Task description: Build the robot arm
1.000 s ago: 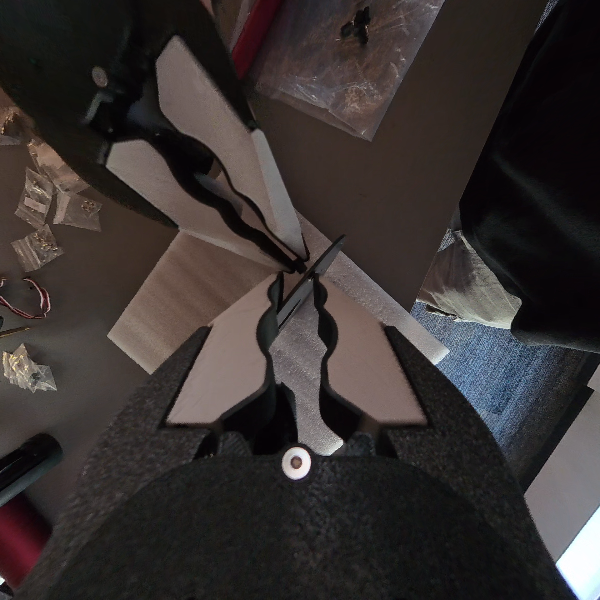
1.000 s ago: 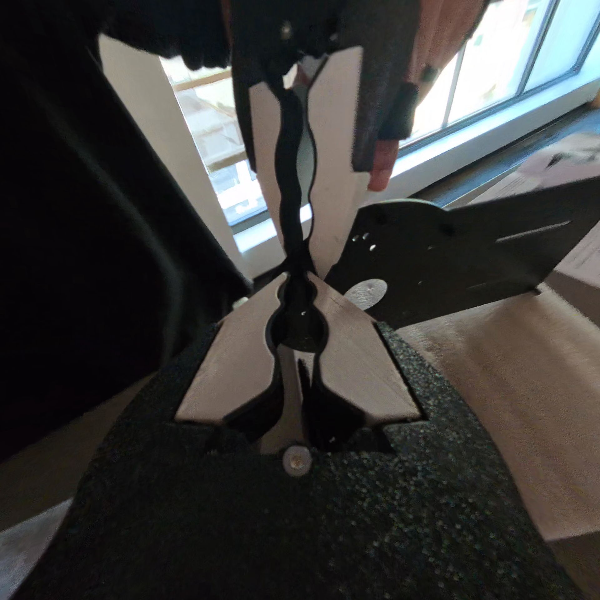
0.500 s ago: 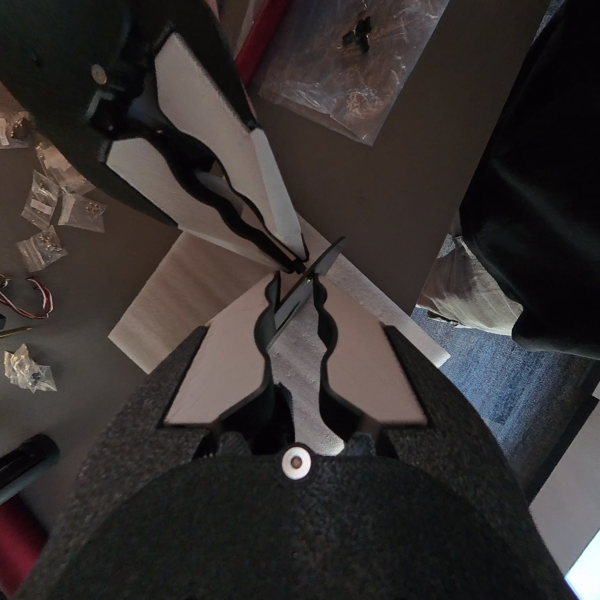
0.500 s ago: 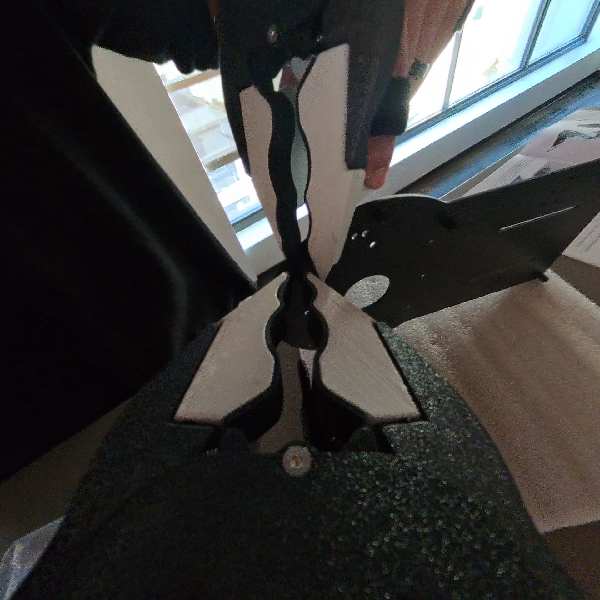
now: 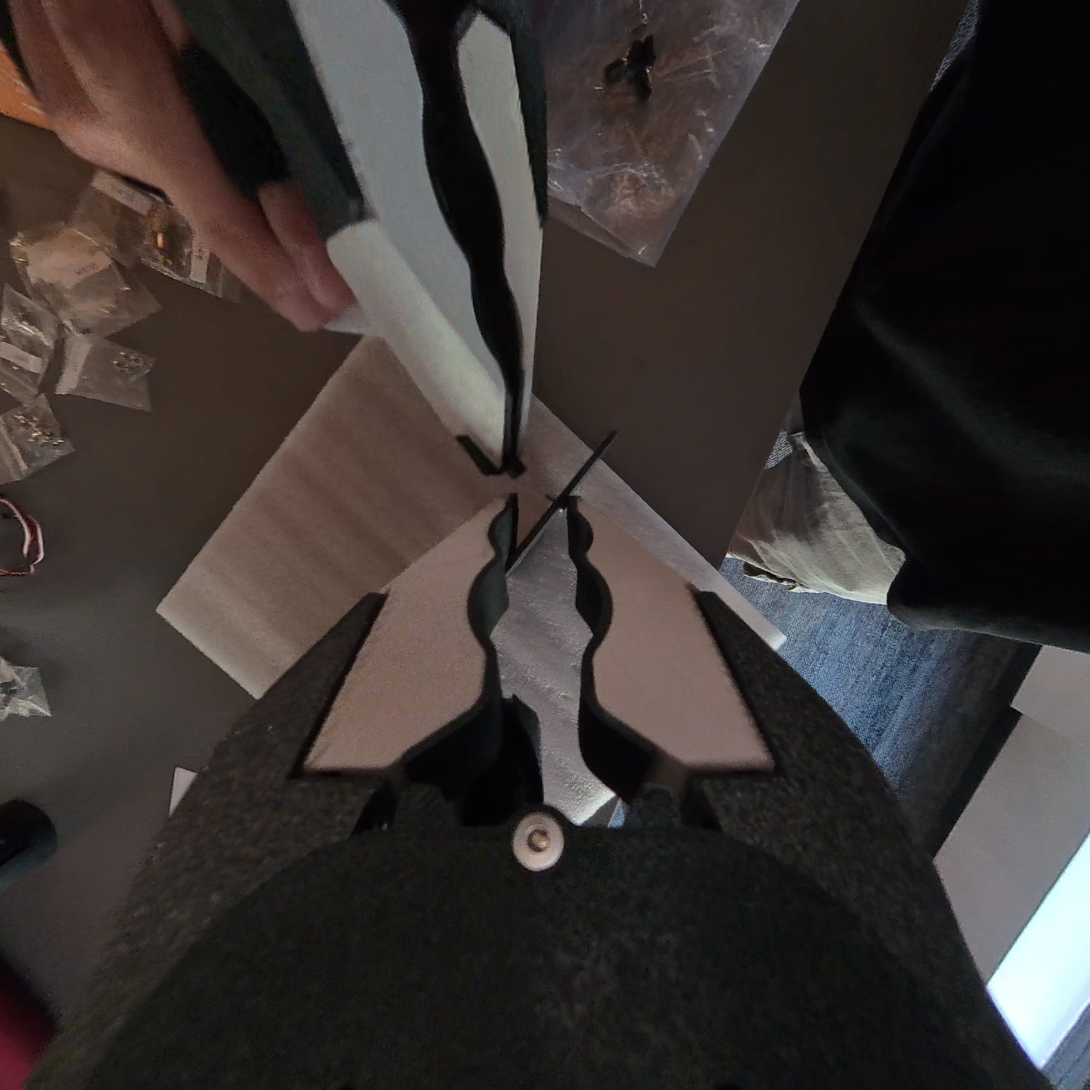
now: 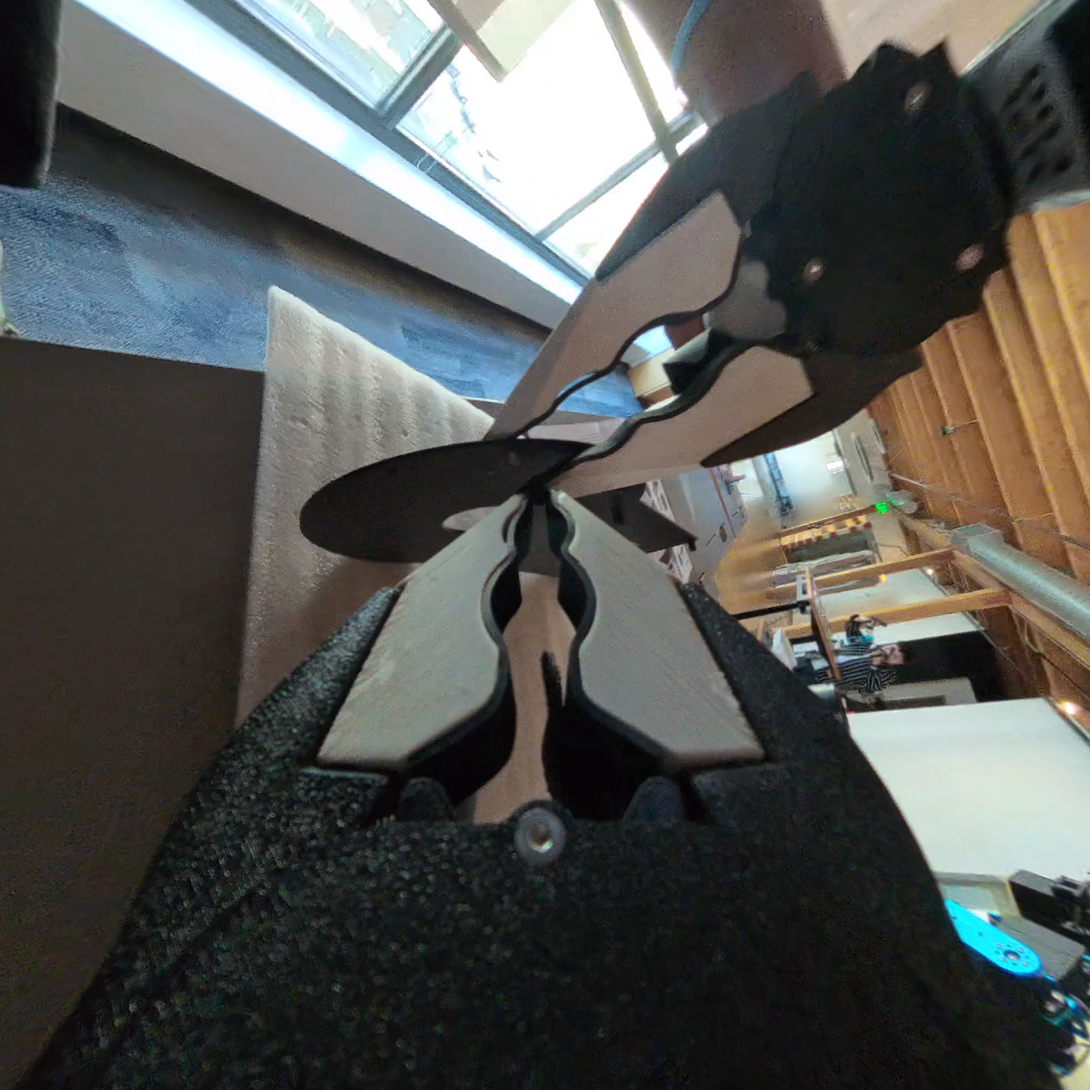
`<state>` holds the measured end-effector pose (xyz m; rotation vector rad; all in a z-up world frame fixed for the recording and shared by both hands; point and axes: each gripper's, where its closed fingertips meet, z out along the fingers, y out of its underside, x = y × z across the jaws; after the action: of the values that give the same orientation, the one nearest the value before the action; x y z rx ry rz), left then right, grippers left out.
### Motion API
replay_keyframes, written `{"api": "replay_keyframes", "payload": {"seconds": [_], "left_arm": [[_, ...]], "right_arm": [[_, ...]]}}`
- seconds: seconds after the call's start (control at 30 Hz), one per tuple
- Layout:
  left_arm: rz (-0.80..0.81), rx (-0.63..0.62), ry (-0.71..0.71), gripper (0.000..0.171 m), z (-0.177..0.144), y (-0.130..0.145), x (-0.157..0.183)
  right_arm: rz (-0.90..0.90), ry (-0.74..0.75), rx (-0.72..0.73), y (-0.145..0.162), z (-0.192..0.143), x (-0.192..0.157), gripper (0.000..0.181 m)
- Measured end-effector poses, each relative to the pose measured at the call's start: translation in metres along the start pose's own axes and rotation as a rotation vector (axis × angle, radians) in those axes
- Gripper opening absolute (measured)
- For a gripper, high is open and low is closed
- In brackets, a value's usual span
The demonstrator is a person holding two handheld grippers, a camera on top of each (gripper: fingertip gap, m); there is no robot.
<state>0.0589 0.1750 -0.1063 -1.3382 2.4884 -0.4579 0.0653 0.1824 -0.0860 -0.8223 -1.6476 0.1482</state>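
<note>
Dim office corner: bright window (image 6: 531,118), blue carpet (image 6: 147,265), dark brown table (image 5: 649,330) with a white foam sheet (image 5: 307,519) spread near its edge. The left gripper (image 5: 541,507) was clenched on a thin black plate (image 6: 407,507). In the left wrist view the plate showed edge-on, running aslant across the gap and touching both pads, so the jaws stood a little apart, not flush. The right gripper (image 6: 538,501) met it tip to tip, pinched nearly together on the plate's near edge beside a cut-out notch. A bare hand (image 5: 177,177) was wrapped round its handle. The plate hung in the air over the foam sheet, touching neither it nor the table. It showed a rounded end, small drilled holes, and flat faces with no sag. My judgement: stiff sheet metal, light for its spread, and smooth-coated, so apt to pivot or slip in a narrow pinch. A skewed hold like the left one looks the weaker. Best taken square on a flat margin away from holes and the notch, pads fully overlapping the face. Outward: small clear bags (image 5: 35,430) of hardware lay on the table well apart to the left. A larger clear bag (image 5: 637,118) lay beyond the foam. A person's dark sleeve (image 5: 973,295) filled the right side.
</note>
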Motion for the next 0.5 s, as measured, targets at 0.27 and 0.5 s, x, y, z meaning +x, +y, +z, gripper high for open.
{"api": "replay_keyframes", "payload": {"seconds": [0.27, 0.5], "left_arm": [[0.008, -0.001, -0.009, 0.017, 0.002, -0.002, -0.003], [0.001, 0.004, -0.005, 0.017, 0.002, -0.002, -0.003]], "right_arm": [[0.458, -0.151, 0.081, -0.006, -0.010, -0.004, 0.004], [0.143, -0.100, -0.015, -0.002, 0.003, -0.008, 0.005]]}}
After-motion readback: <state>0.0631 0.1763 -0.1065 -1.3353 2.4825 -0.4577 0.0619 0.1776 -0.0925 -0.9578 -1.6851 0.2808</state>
